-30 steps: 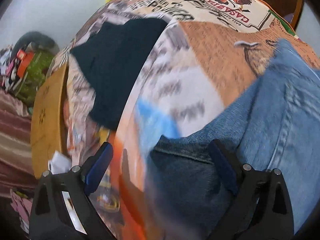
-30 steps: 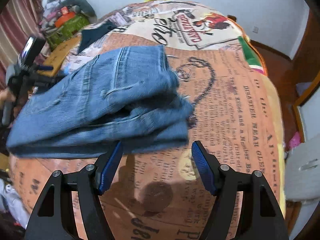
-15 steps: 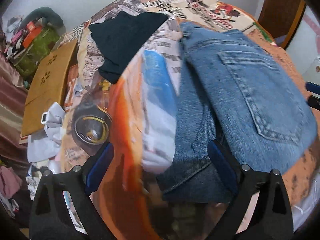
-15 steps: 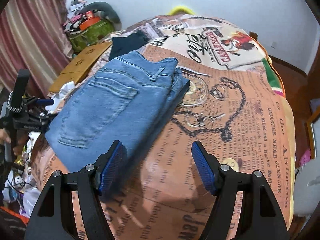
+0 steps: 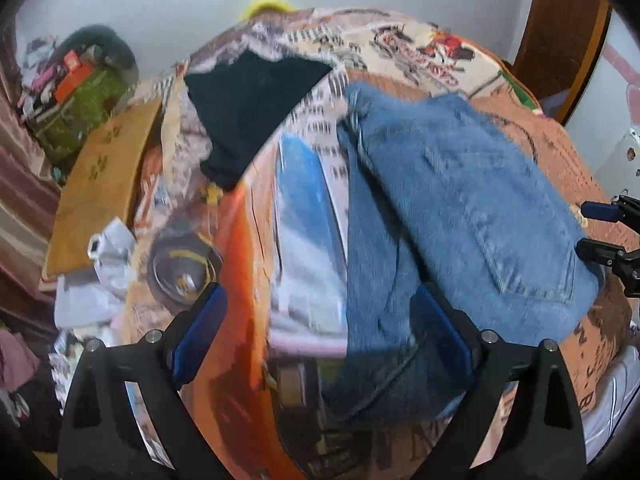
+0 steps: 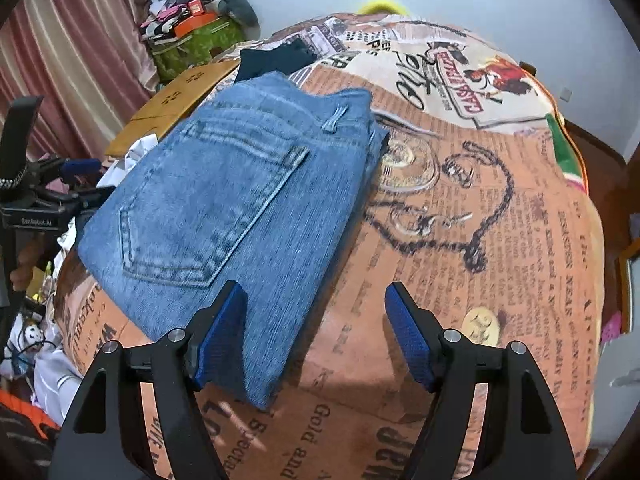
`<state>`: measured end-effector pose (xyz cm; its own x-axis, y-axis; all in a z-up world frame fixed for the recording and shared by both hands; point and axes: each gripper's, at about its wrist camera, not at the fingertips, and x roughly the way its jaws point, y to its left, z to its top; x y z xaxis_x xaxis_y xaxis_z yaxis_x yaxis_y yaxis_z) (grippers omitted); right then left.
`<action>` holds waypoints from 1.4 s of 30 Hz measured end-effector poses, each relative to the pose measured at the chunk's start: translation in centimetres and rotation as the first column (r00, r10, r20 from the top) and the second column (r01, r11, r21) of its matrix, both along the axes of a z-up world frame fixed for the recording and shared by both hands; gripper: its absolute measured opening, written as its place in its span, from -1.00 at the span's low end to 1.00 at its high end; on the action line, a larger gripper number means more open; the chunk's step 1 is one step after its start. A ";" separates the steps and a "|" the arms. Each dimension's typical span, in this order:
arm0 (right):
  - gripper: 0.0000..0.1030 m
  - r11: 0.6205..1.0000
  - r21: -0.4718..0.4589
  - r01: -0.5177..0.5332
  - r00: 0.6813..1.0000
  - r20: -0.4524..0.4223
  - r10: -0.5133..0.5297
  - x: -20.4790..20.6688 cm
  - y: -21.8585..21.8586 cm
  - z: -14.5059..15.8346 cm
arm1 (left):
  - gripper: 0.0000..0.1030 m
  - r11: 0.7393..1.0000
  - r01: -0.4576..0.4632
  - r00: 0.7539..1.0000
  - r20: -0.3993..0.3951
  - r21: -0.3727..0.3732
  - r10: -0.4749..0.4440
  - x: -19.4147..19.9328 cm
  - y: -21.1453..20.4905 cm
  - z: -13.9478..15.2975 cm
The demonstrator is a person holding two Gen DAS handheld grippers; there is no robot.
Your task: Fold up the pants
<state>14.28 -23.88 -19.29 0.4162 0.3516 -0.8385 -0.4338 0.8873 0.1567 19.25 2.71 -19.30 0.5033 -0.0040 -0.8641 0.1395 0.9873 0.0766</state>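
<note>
The blue jeans (image 6: 224,208) lie folded in a flat stack on the printed bedspread (image 6: 500,208), back pocket up. They also show in the left wrist view (image 5: 460,208), blurred. My right gripper (image 6: 316,336) is open and empty, just above the near edge of the jeans. My left gripper (image 5: 320,328) is open and empty, above the jeans' near left edge. The right gripper shows at the right edge of the left wrist view (image 5: 604,232); the left gripper shows at the left of the right wrist view (image 6: 76,180).
A black garment (image 5: 252,108) lies on the bed beyond the jeans. A wooden board (image 5: 100,184), white clothes (image 5: 92,280) and a green bag (image 6: 192,44) sit off the bed's left side. A curtain (image 6: 60,60) hangs at the left.
Both grippers have drawn back and up from the jeans. The jeans, bunched a second ago, now lie flat and folded with the pocket up. Both grippers stay open.
</note>
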 end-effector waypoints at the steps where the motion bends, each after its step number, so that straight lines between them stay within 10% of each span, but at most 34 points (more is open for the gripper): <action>1: 0.35 1.000 -0.001 0.007 1.000 0.008 -0.007 0.3 -0.1 0.3 | 0.86 1.000 0.007 1.000 0.018 -0.004 -0.007 0.5 0.0 0.6; 10: 0.36 0.993 0.090 0.081 0.992 0.092 -0.089 6.1 -1.0 2.6 | 0.91 0.998 0.028 0.991 0.126 0.063 -0.036 8.8 -1.5 3.0; 17: 0.21 0.984 0.154 0.088 0.992 0.079 -0.101 11.9 -0.1 1.1 | 0.89 0.998 0.043 0.996 0.083 -0.043 -0.039 14.8 -2.2 0.7; 26: -0.60 0.965 0.250 0.081 0.991 -0.126 -0.050 17.9 2.0 -4.5 | -0.14 0.984 0.166 0.984 -0.053 -0.070 -0.170 17.7 -5.3 -4.1; 42: -0.68 0.999 0.035 0.008 1.000 0.023 -0.009 15.3 3.2 -2.8 | -0.17 0.991 0.119 0.993 0.000 -0.061 -0.119 16.1 -4.7 -3.5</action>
